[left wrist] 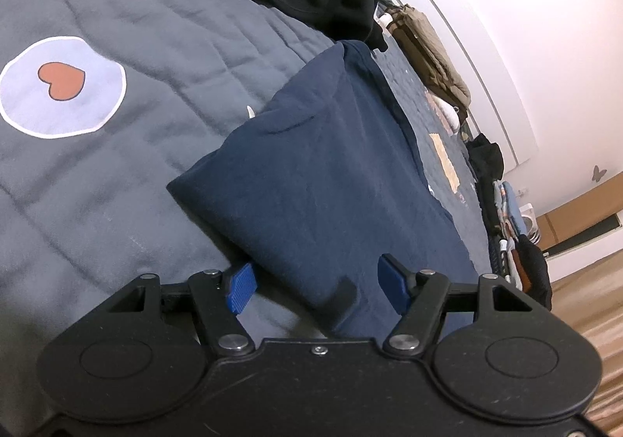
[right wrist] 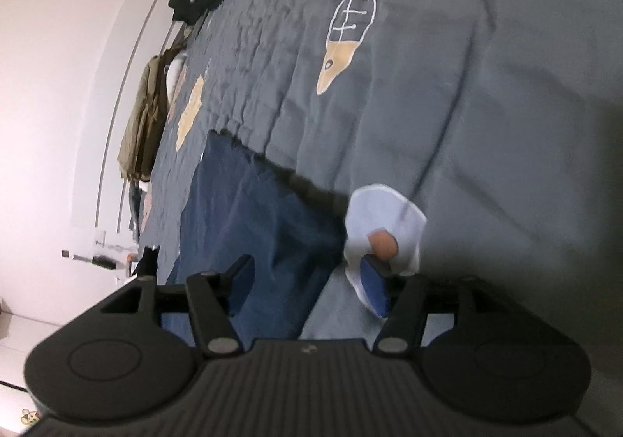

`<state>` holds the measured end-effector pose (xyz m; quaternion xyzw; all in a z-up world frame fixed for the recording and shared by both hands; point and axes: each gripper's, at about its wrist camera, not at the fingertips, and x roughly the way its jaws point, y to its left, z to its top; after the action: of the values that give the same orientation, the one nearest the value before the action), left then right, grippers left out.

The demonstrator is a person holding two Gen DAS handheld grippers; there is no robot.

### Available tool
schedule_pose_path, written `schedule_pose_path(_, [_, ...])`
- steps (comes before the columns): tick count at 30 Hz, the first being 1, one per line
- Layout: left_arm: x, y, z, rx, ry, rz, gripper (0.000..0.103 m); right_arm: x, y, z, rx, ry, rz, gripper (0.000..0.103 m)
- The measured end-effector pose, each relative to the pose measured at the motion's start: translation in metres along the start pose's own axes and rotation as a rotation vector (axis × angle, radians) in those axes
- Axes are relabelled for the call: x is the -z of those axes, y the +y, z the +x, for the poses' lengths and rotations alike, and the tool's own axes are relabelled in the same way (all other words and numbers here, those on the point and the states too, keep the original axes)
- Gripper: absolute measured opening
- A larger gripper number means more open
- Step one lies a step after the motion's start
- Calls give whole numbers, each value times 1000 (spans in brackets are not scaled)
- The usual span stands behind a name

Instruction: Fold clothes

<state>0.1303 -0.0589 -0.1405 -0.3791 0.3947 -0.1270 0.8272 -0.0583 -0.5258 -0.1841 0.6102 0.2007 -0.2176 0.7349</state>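
We're mid-fold, by our read: navy garment point(left wrist: 331, 172) lies part-folded on the bed quilt point(left wrist: 117, 172), w/ both claws low over its near edge. Left claw point(left wrist: 317, 287) is wide, cloth btwn the pads but not pinched. Right claw point(right wrist: 307, 281) also wide, nothing gripped. Next we'd need to pinch an edge each, then fold over.

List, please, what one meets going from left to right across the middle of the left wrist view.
Heart patch on the grey quilt → folded navy garment → olive jacket on the far side → white wall.
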Motion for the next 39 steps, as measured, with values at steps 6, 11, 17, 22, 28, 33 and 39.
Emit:
schedule_pose_path(6, [1, -2, 4, -6, -22, 36, 65, -5, 6, 23, -61, -33, -25, 67])
schedule_pose_path(11, [-3, -2, 7, -35, -56, 54, 32, -12, 1, 24, -93, -71, -10, 13])
schedule_pose_path(17, [-18, 9, -28, -31, -186, -22, 9, -15, 22, -1, -139, -129, -52, 8])
schedule_pose_path(22, [-26, 21, -46, -40, -217, -65, 9, -19, 27, -10, -103, -134, -92, 8])
schedule_pose_path(28, [-32, 45, -59, -157, -228, -144, 9, -16, 13, 7, 1, -62, -75, 12])
schedule_pose_path(33, [-21, 31, -52, -100, -138, -67, 54, -5, 13, -4, 7, -30, -68, 39])
schedule_pose_path(39, [3, 17, -45, -40, -92, -68, 62, 13, 14, -17, 24, 8, -71, 49])
